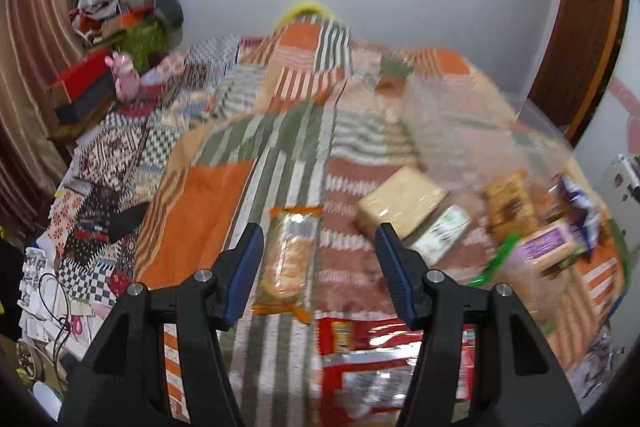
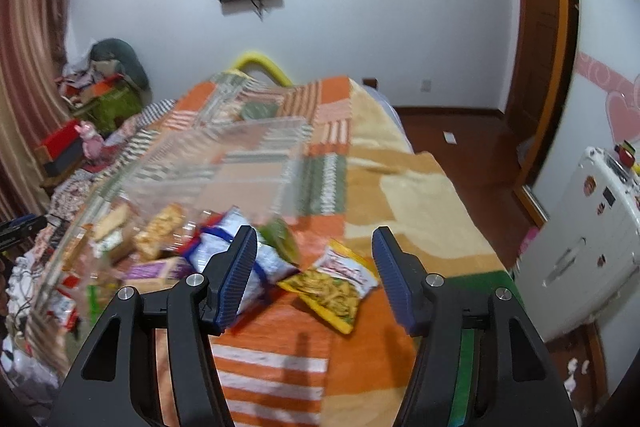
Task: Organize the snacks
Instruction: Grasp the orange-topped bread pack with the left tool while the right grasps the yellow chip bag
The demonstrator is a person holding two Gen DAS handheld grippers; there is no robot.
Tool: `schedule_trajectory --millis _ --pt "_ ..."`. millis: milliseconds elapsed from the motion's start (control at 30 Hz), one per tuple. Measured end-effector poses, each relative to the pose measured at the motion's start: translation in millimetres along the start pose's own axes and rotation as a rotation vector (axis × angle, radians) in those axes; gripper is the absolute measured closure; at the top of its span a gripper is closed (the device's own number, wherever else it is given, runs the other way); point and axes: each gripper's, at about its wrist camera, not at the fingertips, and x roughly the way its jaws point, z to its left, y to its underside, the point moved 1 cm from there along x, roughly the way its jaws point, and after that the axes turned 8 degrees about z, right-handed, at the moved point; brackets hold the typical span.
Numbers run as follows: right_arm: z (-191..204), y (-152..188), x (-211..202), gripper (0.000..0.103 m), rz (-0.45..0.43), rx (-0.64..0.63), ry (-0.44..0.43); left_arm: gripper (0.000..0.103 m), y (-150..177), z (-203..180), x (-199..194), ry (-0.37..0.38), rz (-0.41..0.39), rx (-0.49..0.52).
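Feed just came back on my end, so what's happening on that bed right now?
Snack sorting, nothing picked up yet. Both tongs are open and empty above the patchwork blanket. The left tongs hover by a long biscuit pack, with red packets just below. The right tongs face a yellow noodle packet and a blue-and-white bag. A clear plastic bin looks blurred.

Snacks scattered flat on the bed: orange-edged clear biscuit pack, red packet just nearer the camera, tan boxed pack to their right. Yellow noodle-print pouch lies beside a silver-blue packet; purple-label pack is further left, blurred.
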Motion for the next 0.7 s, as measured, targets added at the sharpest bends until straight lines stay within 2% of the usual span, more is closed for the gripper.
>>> schedule_trajectory --millis 267,400,567,633,700 --pt "-22.7 1.8 34.5 0.046 0.115 0.056 0.016 0.045 6.8 14.3 65.0 -0.007 0.135 0.01" --pt "-26.0 3.2 47.4 0.046 0.158 0.067 0.025 0.045 8.3 15.4 82.3 -0.003 0.158 0.025" --pt "-26.4 4.9 63.4 0.045 0.222 0.076 -0.021 0.051 7.4 15.9 98.2 0.032 0.167 0.022" --pt "-25.3 8.1 68.7 0.037 0.24 0.076 -0.025 0.059 5.7 16.2 100.9 0.055 0.162 0.011" --pt "-24.5 12.0 71.0 0.035 0.254 0.077 -0.018 0.067 4.1 15.1 102.5 0.07 0.161 0.007"
